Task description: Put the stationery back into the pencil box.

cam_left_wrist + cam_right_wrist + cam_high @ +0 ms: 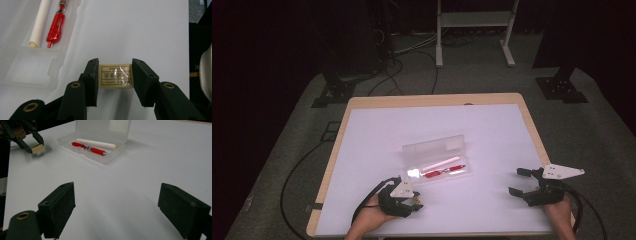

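Eraser [115,75] pinched in left claw [115,83] – label print blurred, right claw [120,210] wide open, pen [56,26] cut off at frame edge.

A clear plastic case [438,157] lay open near the middle of the white worktop [492,125], holding a red pen [444,171] and a white stick [440,164] side by side.

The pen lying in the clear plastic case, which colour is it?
Red pen with a clear front part; the left gripper view shows it best.
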